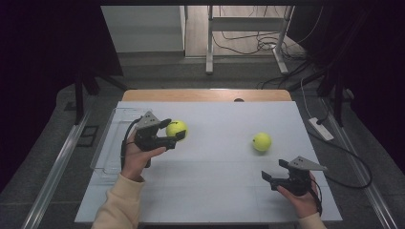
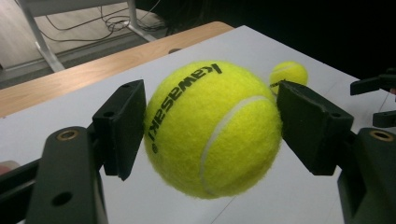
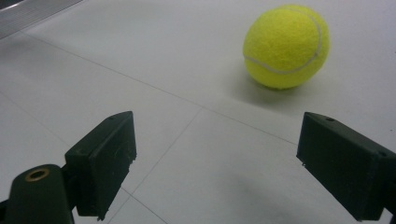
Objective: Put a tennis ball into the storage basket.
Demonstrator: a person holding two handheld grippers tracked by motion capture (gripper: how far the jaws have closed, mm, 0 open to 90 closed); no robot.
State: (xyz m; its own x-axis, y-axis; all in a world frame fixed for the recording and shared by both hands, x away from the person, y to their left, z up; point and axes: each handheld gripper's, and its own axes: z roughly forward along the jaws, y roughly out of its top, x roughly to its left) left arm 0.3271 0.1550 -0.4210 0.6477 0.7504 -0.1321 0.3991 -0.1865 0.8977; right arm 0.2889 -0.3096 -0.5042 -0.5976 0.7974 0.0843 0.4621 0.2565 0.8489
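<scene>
Tennis ball (image 2: 212, 128) is clamped by left gripper (image 1: 174, 132) — right gripper (image 1: 273, 170) is held released, second ball (image 1: 261, 141) at its eleven o'clock.

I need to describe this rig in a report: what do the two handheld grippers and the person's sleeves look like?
Both the left gripper and the right gripper are black, with two blocky rectangular jaws, brass-coloured pivot bushings and a grey three-cornered plate on top. A black cable trails from each. The sleeves are cream-coloured.
</scene>
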